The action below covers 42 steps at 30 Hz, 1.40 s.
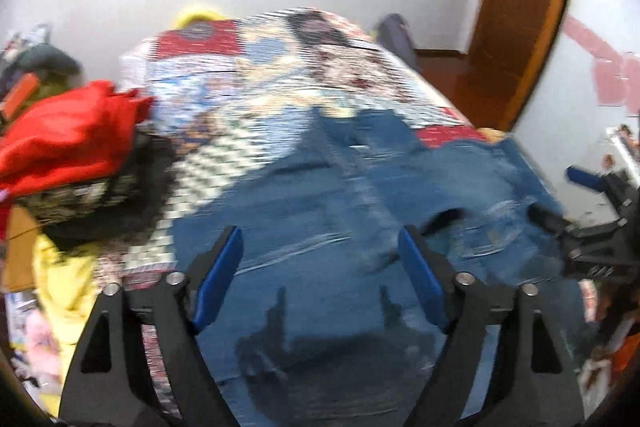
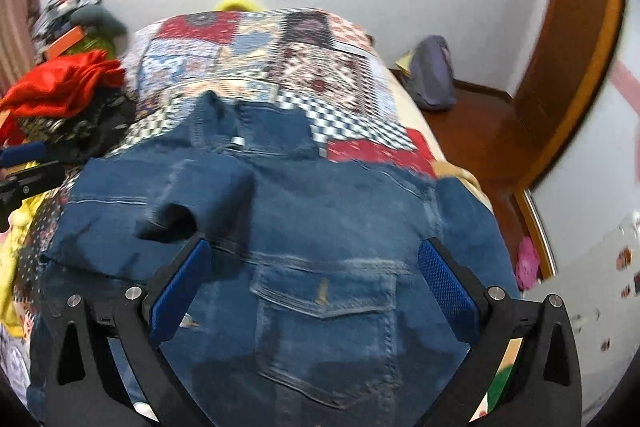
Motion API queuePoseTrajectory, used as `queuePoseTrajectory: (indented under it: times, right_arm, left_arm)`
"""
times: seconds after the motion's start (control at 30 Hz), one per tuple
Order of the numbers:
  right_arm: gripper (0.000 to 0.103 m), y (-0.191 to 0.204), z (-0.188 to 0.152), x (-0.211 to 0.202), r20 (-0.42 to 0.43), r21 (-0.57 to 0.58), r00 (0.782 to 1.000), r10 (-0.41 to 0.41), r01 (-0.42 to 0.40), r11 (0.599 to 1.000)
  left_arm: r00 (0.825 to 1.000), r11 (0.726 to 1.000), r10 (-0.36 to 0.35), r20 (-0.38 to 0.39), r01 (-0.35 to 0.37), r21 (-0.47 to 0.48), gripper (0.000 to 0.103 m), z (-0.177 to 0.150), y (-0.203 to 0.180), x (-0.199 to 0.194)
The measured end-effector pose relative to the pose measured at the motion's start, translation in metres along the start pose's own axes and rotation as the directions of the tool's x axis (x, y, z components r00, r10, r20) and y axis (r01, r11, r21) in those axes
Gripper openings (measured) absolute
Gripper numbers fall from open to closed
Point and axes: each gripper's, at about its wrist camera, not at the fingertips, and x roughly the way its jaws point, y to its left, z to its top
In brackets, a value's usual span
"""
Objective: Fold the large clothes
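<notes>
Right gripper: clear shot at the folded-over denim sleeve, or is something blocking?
Probably yes. The right gripper is open and empty above the denim jacket; the folded sleeve lies uncovered just beyond its left finger, with nothing on top.

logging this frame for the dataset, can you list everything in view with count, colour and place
denim jacket: one, blue, spread on the bed, chest pocket near the camera
patchwork quilt: one, multicoloured, covering the bed
red garment: one, red, on the clothes pile at the bed's left edge
dark patterned garment: one, black, under the red one
yellow cloth: one, yellow, left of the bed
backpack: one, grey, on the floor by the wall
door: one, brown, right
left tool: one, black with blue pads, open above the jacket
right tool: one, same colours, open above the pocket
</notes>
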Motion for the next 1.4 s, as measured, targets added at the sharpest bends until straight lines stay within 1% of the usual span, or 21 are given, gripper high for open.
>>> queuePoseTrajectory:
  times: [0.07, 0.2, 0.3, 0.37, 0.43, 0.5, 0.53, 0.6, 0.63, 0.73, 0.77, 0.8, 0.83, 0.93, 0.97, 1.0, 1.03, 1.07, 1.17, 1.3, 1.4]
  right_arm:
    - [0.103, 0.017, 0.006, 0.004, -0.003, -0.048, 0.999, 0.034, -0.034, 0.998]
    - [0.103, 0.052, 0.011, 0.014, -0.028, -0.143, 0.996, 0.079, -0.083, 0.986]
    - [0.103, 0.083, 0.011, 0.026, -0.054, -0.253, 0.993, 0.105, -0.115, 0.960]
    - [0.103, 0.096, 0.010, 0.033, -0.075, -0.307, 0.992, 0.103, -0.121, 0.944]
    - [0.103, 0.112, 0.007, 0.047, -0.116, -0.387, 0.988, 0.100, -0.138, 0.912]
    - [0.102, 0.123, 0.004, 0.062, -0.165, -0.453, 0.984, 0.074, -0.142, 0.880]
    - [0.102, 0.128, 0.000, 0.071, -0.178, -0.491, 0.983, 0.034, -0.119, 0.863]
    - [0.101, 0.135, -0.007, 0.084, -0.178, -0.570, 0.984, -0.030, -0.079, 0.818]
    - [0.101, 0.137, -0.009, 0.088, -0.179, -0.596, 0.983, -0.039, -0.077, 0.799]
    - [0.101, 0.140, -0.004, 0.091, -0.162, -0.627, 0.986, -0.043, -0.069, 0.776]
    - [0.098, 0.140, -0.003, 0.093, -0.154, -0.635, 0.987, -0.047, -0.062, 0.770]
    - [0.090, 0.141, -0.001, 0.096, -0.148, -0.644, 0.987, -0.056, -0.054, 0.763]
    - [0.088, 0.141, 0.000, 0.099, -0.154, -0.648, 0.986, -0.059, -0.056, 0.760]
    - [0.075, 0.140, 0.003, 0.102, -0.193, -0.630, 0.981, -0.021, -0.107, 0.769]
    - [0.062, 0.140, 0.005, 0.102, -0.197, -0.626, 0.980, -0.015, -0.114, 0.772]
    - [0.043, 0.138, 0.006, 0.102, -0.200, -0.621, 0.980, -0.021, -0.110, 0.776]
    - [0.035, 0.138, 0.006, 0.102, -0.203, -0.620, 0.979, -0.032, -0.103, 0.777]
    - [0.023, 0.137, 0.005, 0.102, -0.206, -0.617, 0.978, -0.033, -0.104, 0.780]
    - [0.015, 0.125, 0.011, 0.092, -0.140, -0.593, 0.989, -0.039, -0.052, 0.804]
    - [0.013, 0.094, 0.036, 0.067, -0.059, -0.464, 0.998, 0.009, -0.035, 0.885]
    - [0.013, 0.068, 0.054, 0.049, 0.001, -0.370, 1.000, 0.028, -0.025, 0.929]
  left_arm:
    - [0.999, 0.999, 0.036, 0.001, -0.036, -0.020, 0.083, -0.009, 0.020, -0.003]
    - [0.996, 0.993, 0.073, -0.045, -0.077, -0.088, 0.084, -0.032, 0.057, -0.001]
    - [0.994, 0.987, 0.081, -0.077, -0.091, -0.135, 0.084, -0.050, 0.078, 0.005]
    - [0.992, 0.982, 0.085, -0.097, -0.100, -0.158, 0.084, -0.060, 0.087, 0.009]
    - [0.990, 0.979, 0.082, -0.118, -0.102, -0.175, 0.084, -0.070, 0.094, 0.013]
    - [0.988, 0.976, 0.073, -0.136, -0.099, -0.194, 0.084, -0.079, 0.098, 0.018]
    - [0.989, 0.977, 0.055, -0.138, -0.081, -0.195, 0.084, -0.082, 0.099, 0.020]
    - [0.987, 0.976, 0.043, -0.153, -0.074, -0.205, 0.084, -0.090, 0.102, 0.025]
    - [0.987, 0.976, 0.041, -0.157, -0.074, -0.206, 0.084, -0.092, 0.103, 0.027]
    - [0.984, 0.975, 0.042, -0.174, -0.078, -0.206, 0.084, -0.099, 0.103, 0.034]
    - [0.983, 0.975, 0.037, -0.181, -0.075, -0.211, 0.084, -0.101, 0.103, 0.037]
    - [0.982, 0.974, 0.032, -0.185, -0.072, -0.216, 0.084, -0.102, 0.103, 0.038]
    - [0.982, 0.973, 0.026, -0.189, -0.069, -0.221, 0.084, -0.102, 0.103, 0.040]
    - [0.981, 0.972, 0.019, -0.191, -0.063, -0.227, 0.084, -0.102, 0.102, 0.042]
    - [0.981, 0.972, 0.018, -0.191, -0.062, -0.227, 0.084, -0.102, 0.101, 0.042]
    - [0.982, 0.973, 0.018, -0.189, -0.061, -0.224, 0.084, -0.101, 0.100, 0.041]
    - [0.982, 0.974, 0.019, -0.186, -0.061, -0.220, 0.084, -0.100, 0.100, 0.041]
    - [0.983, 0.975, 0.023, -0.182, -0.062, -0.214, 0.084, -0.098, 0.098, 0.040]
    - [0.983, 0.977, 0.037, -0.181, -0.074, -0.199, 0.084, -0.094, 0.096, 0.040]
    - [0.984, 0.979, 0.038, -0.172, -0.072, -0.193, 0.084, -0.084, 0.092, 0.038]
    - [0.986, 0.979, 0.037, -0.160, -0.068, -0.190, 0.084, -0.074, 0.088, 0.037]
